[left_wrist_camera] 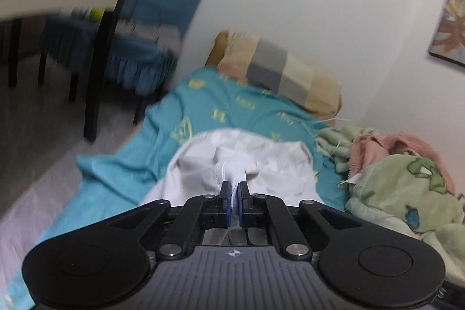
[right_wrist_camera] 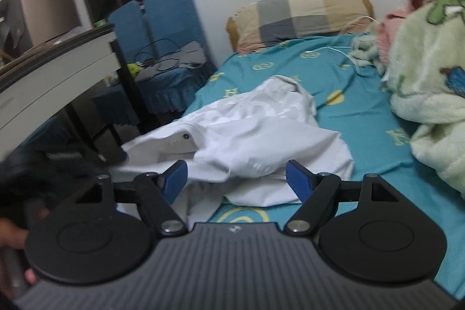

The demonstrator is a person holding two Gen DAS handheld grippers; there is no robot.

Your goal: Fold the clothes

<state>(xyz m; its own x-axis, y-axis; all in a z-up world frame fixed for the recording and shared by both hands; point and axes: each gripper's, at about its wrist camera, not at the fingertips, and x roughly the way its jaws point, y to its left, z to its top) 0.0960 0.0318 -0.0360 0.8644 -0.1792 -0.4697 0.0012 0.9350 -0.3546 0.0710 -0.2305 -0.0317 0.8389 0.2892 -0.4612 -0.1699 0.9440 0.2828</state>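
Note:
A white garment (right_wrist_camera: 247,135) lies crumpled on the teal bed sheet (right_wrist_camera: 363,118), reaching toward the bed's left edge. In the left wrist view my left gripper (left_wrist_camera: 234,188) is shut on a fold of the white garment (left_wrist_camera: 232,161), which bunches up just ahead of the blue pads. In the right wrist view my right gripper (right_wrist_camera: 237,177) is open, its blue pads (right_wrist_camera: 298,179) spread wide on either side of the garment's near edge and holding nothing.
A checked pillow (right_wrist_camera: 302,15) lies at the head of the bed by the wall. Green and pink blankets (right_wrist_camera: 430,77) are piled on the bed's right side. A blue-covered chair (right_wrist_camera: 171,48) and a dark-legged table (right_wrist_camera: 58,71) stand left of the bed. A white cable (right_wrist_camera: 345,51) lies near the pillow.

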